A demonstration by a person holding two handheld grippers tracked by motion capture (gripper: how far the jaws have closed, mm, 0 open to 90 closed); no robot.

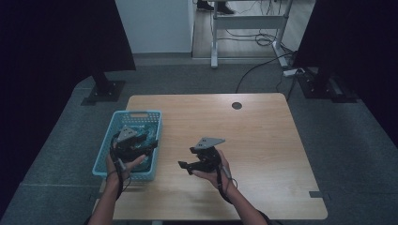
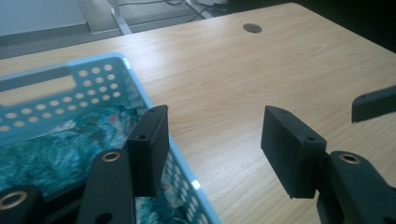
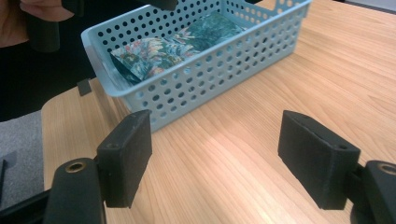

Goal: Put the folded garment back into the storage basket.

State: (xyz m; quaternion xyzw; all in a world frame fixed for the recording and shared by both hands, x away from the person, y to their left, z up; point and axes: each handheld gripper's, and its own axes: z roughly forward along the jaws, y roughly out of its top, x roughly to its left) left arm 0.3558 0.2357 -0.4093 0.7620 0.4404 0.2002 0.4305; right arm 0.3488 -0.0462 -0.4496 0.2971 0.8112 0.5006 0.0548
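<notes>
1. The folded leaf-print cloth (image 3: 180, 44) lies inside the light blue perforated basket (image 1: 106, 145), at the left of the wooden surface (image 1: 263, 140).
2. To lift it well, I'd lower the jaws inside the basket wall and pinch a folded edge.
3. The left hand-held gripper (image 2: 212, 140) hovers over the basket's rim, jaws apart and empty.
4. The right hand-held gripper (image 3: 212, 154) is level above bare wood just beside the basket, jaws wide and empty.
</notes>
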